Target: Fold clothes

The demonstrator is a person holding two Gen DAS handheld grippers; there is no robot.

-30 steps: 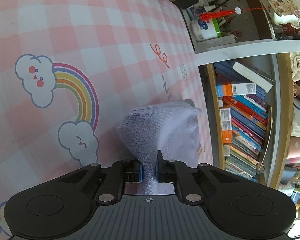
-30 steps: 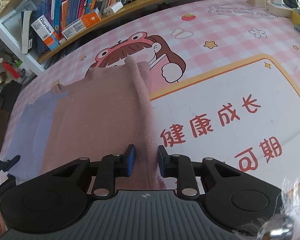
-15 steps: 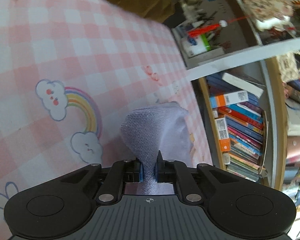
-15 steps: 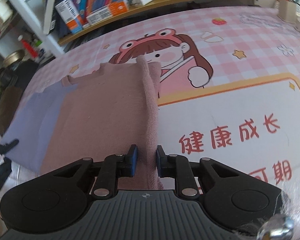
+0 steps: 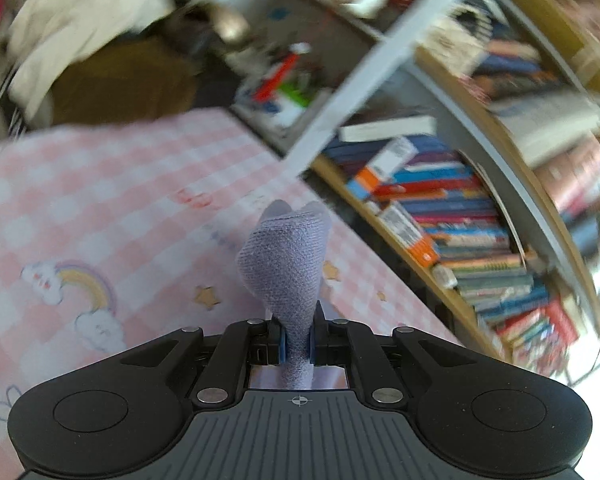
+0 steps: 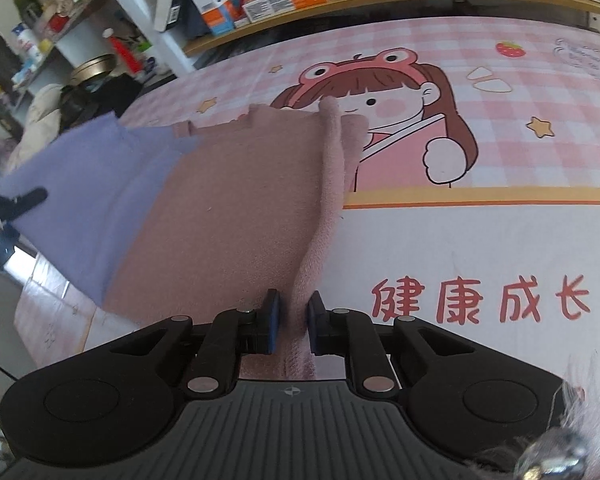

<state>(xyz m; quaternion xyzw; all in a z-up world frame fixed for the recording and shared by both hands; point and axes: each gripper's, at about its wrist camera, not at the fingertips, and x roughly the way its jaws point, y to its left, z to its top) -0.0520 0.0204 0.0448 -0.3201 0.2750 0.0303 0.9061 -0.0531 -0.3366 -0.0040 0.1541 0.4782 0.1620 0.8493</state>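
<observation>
Left tongs clenched on the lavender end of the garment, which bunches up between the pads. Right tongs clenched on the pink edge of the same garment. Garment is lifted off the bench at its near side, spread between both tongs, far edge resting on the pink cartoon mat. Bookshelf at far side; left view is motion-blurred.
</observation>
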